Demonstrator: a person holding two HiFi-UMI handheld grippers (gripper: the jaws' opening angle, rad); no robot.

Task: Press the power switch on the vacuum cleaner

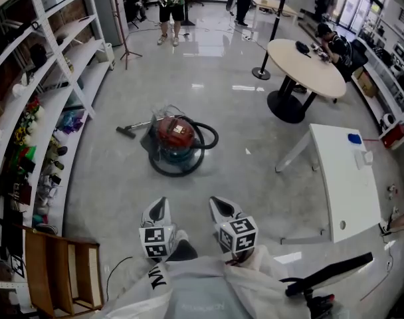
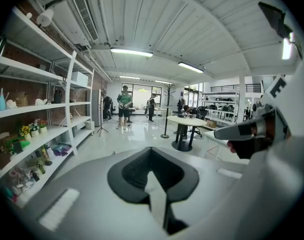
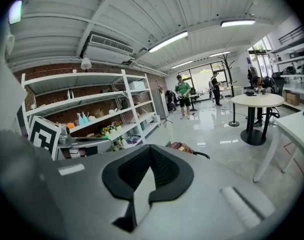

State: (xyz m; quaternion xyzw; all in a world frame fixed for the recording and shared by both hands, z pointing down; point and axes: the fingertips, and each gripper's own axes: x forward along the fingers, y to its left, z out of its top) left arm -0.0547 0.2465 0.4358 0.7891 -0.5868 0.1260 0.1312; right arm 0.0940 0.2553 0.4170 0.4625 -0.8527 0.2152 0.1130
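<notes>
Vacuum cleaner sits on the floor, straight ahead of both grippers and well apart from them. Left gripper looks slightly nearer to it than right gripper. Both have jaws together, holding nothing.

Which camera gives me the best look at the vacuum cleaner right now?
The head view: the whole red vacuum cleaner is in sight ahead, its black hose looped around it. The right gripper view catches only a red sliver of its top, the rest cut off. The left gripper view does not show it.

Open-plan lab: stocked shelving, worktables.
</notes>
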